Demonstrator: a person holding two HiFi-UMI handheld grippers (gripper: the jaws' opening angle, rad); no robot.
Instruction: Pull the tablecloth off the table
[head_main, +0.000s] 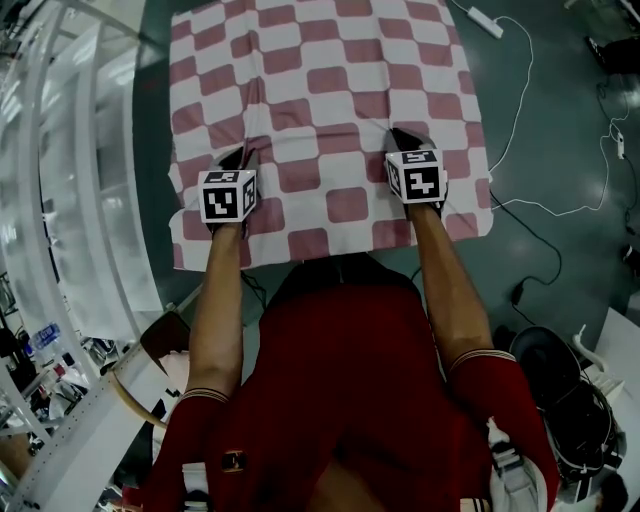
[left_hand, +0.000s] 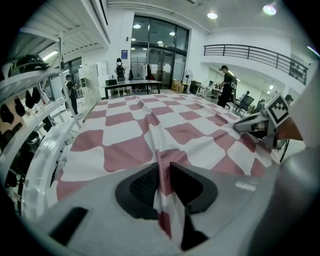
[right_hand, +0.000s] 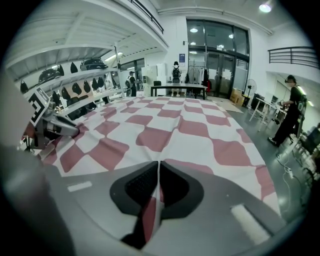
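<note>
A red-and-white checked tablecloth covers the table and hangs over its near edge. My left gripper is on the cloth's near left part, its jaws pinching a raised fold of the tablecloth. The right gripper sits on the near right part, jaws pressed together on another fold of the tablecloth. Small creases run out from each pinch. From each gripper view the other gripper shows at the side: the right gripper and the left gripper.
White shelving stands along the table's left side. A power strip and cables lie on the floor to the right. A black bag sits at lower right. People stand far off in the hall.
</note>
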